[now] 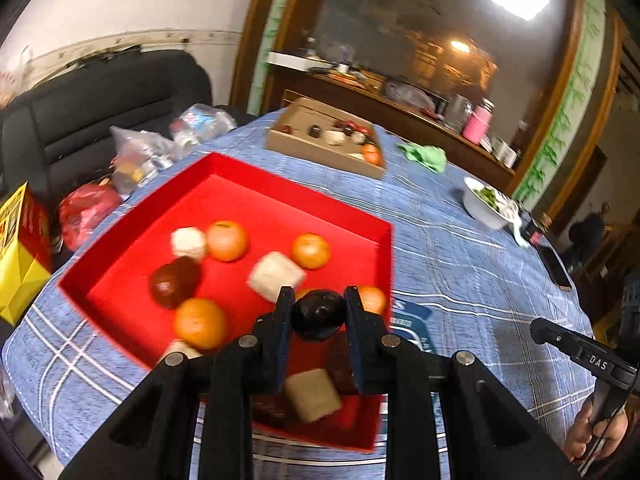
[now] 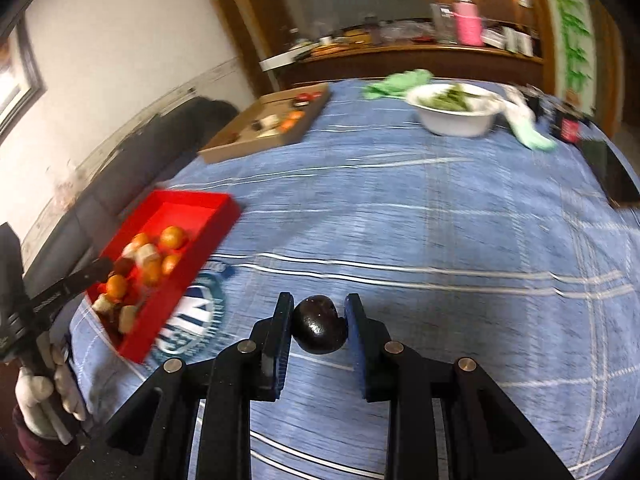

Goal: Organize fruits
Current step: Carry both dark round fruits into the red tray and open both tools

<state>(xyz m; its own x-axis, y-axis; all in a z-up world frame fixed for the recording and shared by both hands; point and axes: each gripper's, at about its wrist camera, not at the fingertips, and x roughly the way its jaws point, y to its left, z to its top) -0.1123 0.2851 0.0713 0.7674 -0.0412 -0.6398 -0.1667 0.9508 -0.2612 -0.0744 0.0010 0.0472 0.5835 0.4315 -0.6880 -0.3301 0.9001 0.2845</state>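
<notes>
Each gripper (image 1: 319,300) (image 2: 319,305) pinches a dark fruit (image 1: 319,315) (image 2: 319,330)

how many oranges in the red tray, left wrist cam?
4 clear in the red tray: two at the back, one front left, one beside the left gripper's right finger. More may be hidden behind the gripper.

The only lettering I can read is "DAS", white on the black handle of my right gripper (image 1: 592,364), at four o'clock in the left wrist view. The round blue emblem on the tablecloth (image 2: 192,320) is too blurred.
</notes>
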